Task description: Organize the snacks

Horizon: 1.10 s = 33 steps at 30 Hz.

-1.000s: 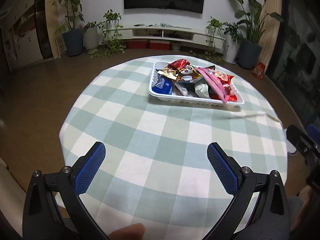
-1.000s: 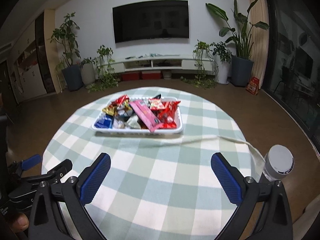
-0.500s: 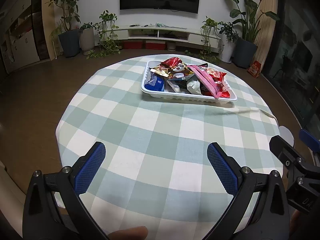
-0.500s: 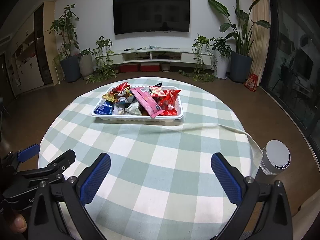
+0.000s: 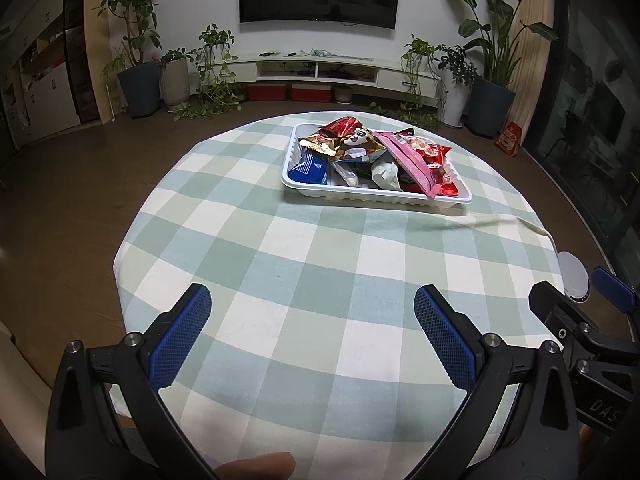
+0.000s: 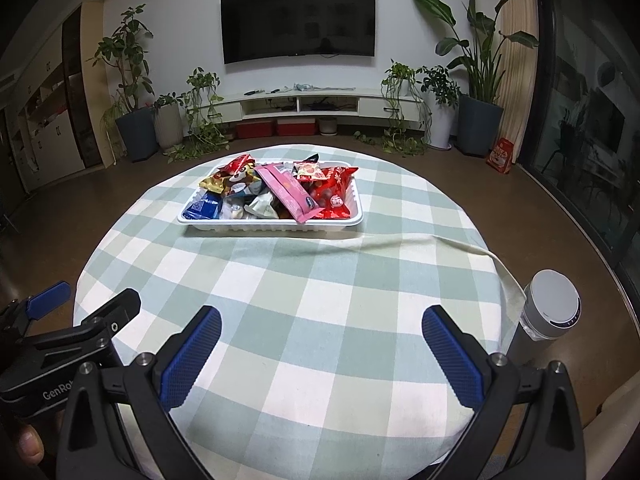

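A round counter (image 5: 320,264) under a green-and-white checked cloth. A white tray (image 6: 276,225) sits toward twelve o'clock on the far side, heaped with snack packets (image 6: 280,192) — gathered together, likely so they can be sorted. The left tongs (image 5: 312,312) and right tongs (image 6: 320,332) hover over the near edge at six o'clock, both spread wide, holding and touching nothing — well apart from the tray.
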Each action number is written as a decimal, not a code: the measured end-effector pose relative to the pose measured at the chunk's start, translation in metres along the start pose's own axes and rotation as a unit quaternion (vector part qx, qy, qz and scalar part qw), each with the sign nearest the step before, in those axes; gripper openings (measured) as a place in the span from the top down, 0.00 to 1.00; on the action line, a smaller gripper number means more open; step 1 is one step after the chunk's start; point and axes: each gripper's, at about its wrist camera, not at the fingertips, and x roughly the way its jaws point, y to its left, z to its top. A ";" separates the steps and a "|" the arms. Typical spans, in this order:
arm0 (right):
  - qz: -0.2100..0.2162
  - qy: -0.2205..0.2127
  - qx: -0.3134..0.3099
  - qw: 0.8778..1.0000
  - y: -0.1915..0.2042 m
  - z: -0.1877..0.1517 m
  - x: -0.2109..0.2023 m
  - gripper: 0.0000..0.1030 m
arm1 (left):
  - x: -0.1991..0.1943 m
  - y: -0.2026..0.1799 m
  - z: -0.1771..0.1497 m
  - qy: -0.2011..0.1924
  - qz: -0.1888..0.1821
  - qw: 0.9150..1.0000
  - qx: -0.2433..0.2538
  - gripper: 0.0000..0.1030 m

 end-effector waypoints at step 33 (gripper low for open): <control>-0.002 0.003 -0.001 1.000 -0.001 -0.002 0.001 0.00 | -0.001 0.002 0.001 0.003 -0.006 1.000 -0.006 0.00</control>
